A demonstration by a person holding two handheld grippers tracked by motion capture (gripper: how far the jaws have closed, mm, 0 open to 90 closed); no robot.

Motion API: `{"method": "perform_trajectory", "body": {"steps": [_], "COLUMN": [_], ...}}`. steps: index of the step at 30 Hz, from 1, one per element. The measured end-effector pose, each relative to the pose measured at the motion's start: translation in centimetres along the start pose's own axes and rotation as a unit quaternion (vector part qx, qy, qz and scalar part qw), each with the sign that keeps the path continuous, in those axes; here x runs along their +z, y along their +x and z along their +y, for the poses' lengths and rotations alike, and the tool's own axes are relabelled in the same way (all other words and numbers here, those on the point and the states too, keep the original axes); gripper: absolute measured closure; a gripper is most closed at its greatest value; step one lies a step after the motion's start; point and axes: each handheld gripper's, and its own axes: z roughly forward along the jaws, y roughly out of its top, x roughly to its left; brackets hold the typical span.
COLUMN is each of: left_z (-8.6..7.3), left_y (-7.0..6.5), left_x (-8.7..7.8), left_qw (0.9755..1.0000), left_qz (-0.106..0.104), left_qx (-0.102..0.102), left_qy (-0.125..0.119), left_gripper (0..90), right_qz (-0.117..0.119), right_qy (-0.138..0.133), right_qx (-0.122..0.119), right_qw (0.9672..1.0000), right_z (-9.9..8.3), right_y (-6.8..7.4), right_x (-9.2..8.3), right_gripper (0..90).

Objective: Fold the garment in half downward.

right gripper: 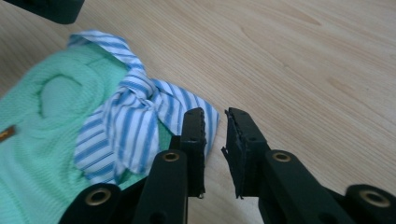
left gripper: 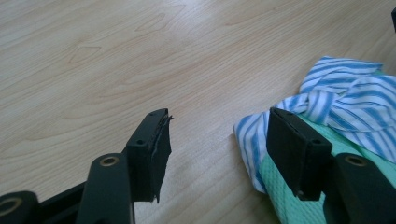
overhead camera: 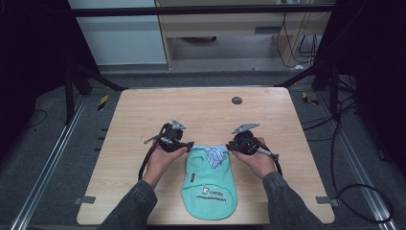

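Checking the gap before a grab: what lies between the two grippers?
The green garment's top edge with its blue-striped collar lies between the left gripper and right gripper, seen in the high view.

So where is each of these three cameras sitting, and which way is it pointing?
High view: above the person's side, facing forward and down on the table; forearms, both hands show.
Left gripper view: rides the left gripper, looking along its spread jaws at the striped collar.
Right gripper view: rides the right gripper, jaws slightly apart.
All three share the green garment.
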Motion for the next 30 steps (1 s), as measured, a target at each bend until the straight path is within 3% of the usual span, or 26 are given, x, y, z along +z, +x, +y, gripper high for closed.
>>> {"method": "perform_trajectory", "body": {"steps": [4, 9, 14, 17, 21, 27, 30], "left_z": [0.2, 0.1, -0.6, -0.8, -0.9, -1.2, -1.2], "left_y": [0.3, 0.1, -0.1, -0.1, -0.3, -0.9, -1.1], "left_x": [1.4, 1.7, 2.7, 2.9, 3.2, 3.3, 3.2], "left_qw": [0.9999, 0.9997, 0.9991, 0.9990, 0.9987, 0.9989, 0.9988], "left_qz": [0.008, 0.017, 0.006, -0.007, -0.008, -0.013, -0.021], "left_qx": [-0.003, -0.002, -0.003, -0.009, -0.007, -0.002, 0.004], "left_qy": [0.013, 0.020, 0.043, 0.044, 0.050, 0.046, 0.043], "left_gripper": [39.1, 39.7, 36.9, 35.6, 34.6, 41.8, 49.9], "right_qz": [-0.006, -0.004, -0.003, -0.007, -0.010, -0.008, -0.003], "right_qy": [0.001, 0.014, 0.030, 0.033, 0.042, 0.030, 0.032], "right_qx": [0.007, 0.017, 0.001, 0.000, 0.000, 0.011, 0.010], "right_qw": [1.0000, 0.9997, 0.9995, 0.9994, 0.9991, 0.9995, 0.9994], "right_z": [0.3, 0.4, 0.2, 0.1, -0.2, -0.6, -0.6], "right_y": [-0.3, 0.2, 1.2, 1.3, 1.2, 1.2, 1.2], "right_x": [1.1, 2.4, 3.1, 3.3, 3.6, 3.6, 3.5], "right_gripper": [73.7, 68.6, 64.0, 62.0, 58.4, 58.6, 62.0]}}
